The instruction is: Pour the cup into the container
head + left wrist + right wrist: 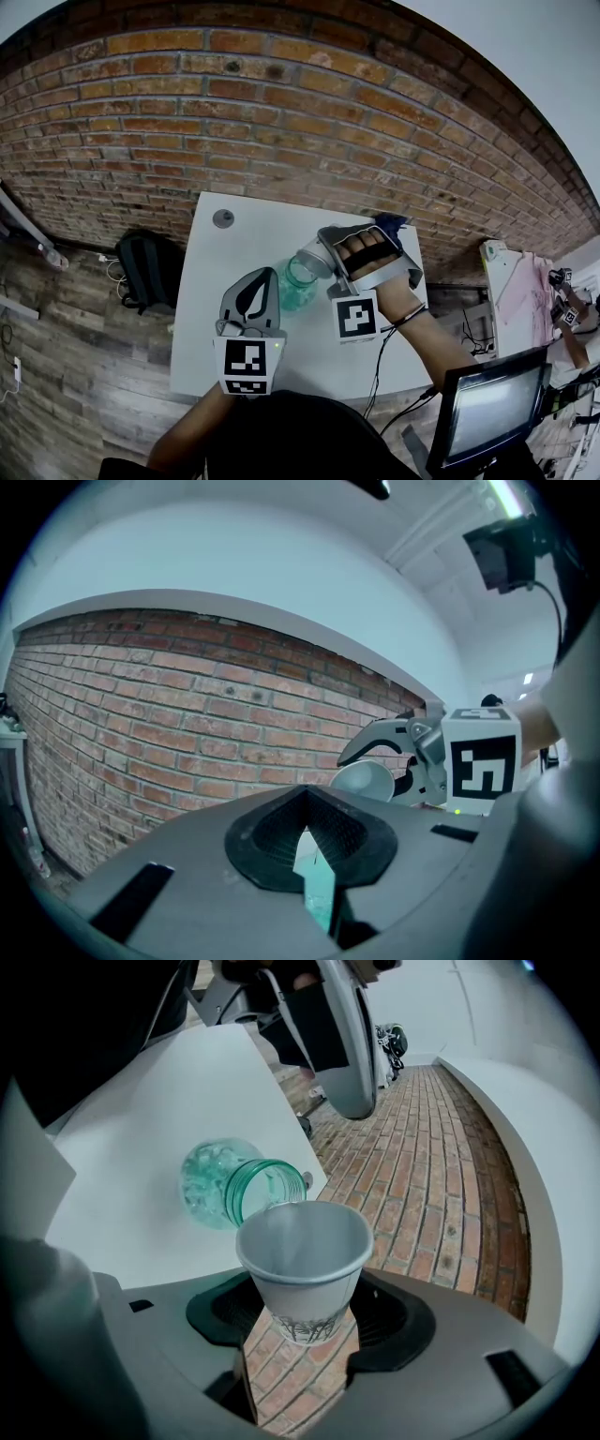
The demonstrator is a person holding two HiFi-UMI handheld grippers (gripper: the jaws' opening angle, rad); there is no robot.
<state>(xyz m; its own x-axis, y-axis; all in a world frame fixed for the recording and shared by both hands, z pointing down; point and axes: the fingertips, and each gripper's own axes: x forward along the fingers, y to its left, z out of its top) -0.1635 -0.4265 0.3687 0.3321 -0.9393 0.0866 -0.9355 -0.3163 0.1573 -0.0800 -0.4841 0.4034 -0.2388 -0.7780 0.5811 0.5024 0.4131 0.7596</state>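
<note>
— Looking along the right tool (302, 1330), what's pinched?
— A paper cup (302, 1255), tipped toward the mouth of the green jar (230, 1185), above the surface (141, 1101).
— Left tool (314, 855)?
— Its own view shows jaws clamped on green glass; head view confirms the jar.

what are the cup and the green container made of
The cup looks like paper: matte white, rolled rim, dark print near its base. The container is see-through, green-tinted and glossy, so glass or clear plastic; which one, the pictures leave open.
</note>
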